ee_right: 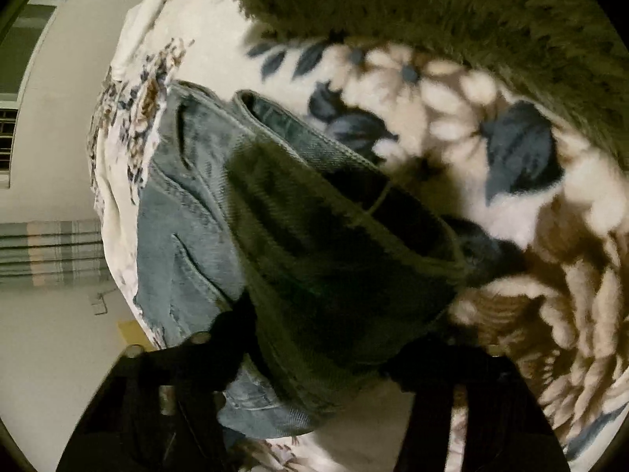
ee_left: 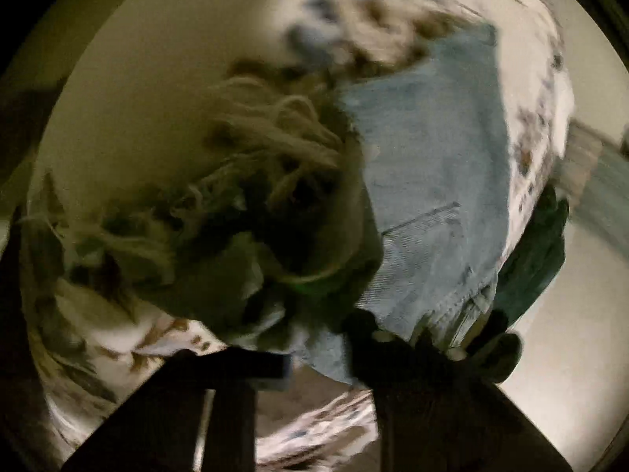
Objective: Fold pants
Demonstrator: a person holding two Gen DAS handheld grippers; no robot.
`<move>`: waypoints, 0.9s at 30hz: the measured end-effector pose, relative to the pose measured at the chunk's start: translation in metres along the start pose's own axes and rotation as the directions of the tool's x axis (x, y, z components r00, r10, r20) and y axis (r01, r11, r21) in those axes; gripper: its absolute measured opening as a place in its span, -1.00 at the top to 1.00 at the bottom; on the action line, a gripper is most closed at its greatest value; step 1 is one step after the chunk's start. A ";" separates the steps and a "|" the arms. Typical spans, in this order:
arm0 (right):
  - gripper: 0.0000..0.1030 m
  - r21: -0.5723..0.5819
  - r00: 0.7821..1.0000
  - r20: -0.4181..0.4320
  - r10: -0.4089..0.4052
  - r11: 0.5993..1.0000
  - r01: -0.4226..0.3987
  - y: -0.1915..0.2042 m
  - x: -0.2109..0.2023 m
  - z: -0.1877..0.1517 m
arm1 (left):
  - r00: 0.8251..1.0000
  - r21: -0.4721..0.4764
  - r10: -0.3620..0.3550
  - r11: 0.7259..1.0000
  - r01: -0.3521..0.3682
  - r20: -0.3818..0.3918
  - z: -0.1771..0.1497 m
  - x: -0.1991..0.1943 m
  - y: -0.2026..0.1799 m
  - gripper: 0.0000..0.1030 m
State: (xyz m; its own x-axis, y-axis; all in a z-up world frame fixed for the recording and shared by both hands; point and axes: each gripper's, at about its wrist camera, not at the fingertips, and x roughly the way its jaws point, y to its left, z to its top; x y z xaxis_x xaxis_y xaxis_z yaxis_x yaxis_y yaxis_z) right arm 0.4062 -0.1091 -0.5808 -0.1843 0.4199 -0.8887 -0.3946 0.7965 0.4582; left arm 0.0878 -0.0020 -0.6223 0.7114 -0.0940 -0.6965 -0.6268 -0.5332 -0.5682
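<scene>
The pants are light blue jeans, lying on a floral bedspread. In the left wrist view my left gripper is shut on the jeans' near edge, the denim running up and away from the fingers. In the right wrist view the jeans lie at the left, and my right gripper is shut on a shadowed, raised fold of the denim. The waistband opening shows at the upper middle of that view.
A dark green fuzzy blanket lies along the far side of the bed. A flower-patterned fleece blanket lies bunched at the right; it shows as a rumpled heap in the left wrist view. A pale wall stands beyond the bed edge.
</scene>
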 end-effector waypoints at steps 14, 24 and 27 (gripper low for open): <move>0.34 0.105 0.998 0.060 0.002 0.994 -0.009 0.007 -0.041 -0.074 | 0.998 0.237 0.057 0.970 -0.048 -0.031 0.035 -0.072 -0.015 0.79; -0.32 0.133 0.995 -0.089 0.048 0.990 -0.036 -0.031 -0.019 -0.066 | 0.971 -0.061 -0.170 0.985 0.162 -0.169 -0.010 0.002 0.003 -0.44; -0.32 0.152 0.993 -0.098 0.062 0.987 -0.047 -0.036 -0.014 -0.061 | 0.975 -0.113 -0.191 0.977 0.178 -0.116 -0.005 0.015 0.006 -0.45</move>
State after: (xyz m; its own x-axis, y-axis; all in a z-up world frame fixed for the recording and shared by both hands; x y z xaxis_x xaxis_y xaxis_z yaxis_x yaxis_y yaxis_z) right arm 0.3681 -0.1700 -0.5858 -0.2957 0.4241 -0.8560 -0.2437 0.8329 0.4969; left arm 0.0961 -0.0109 -0.6340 0.8502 -0.0873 -0.5192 -0.4498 -0.6330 -0.6301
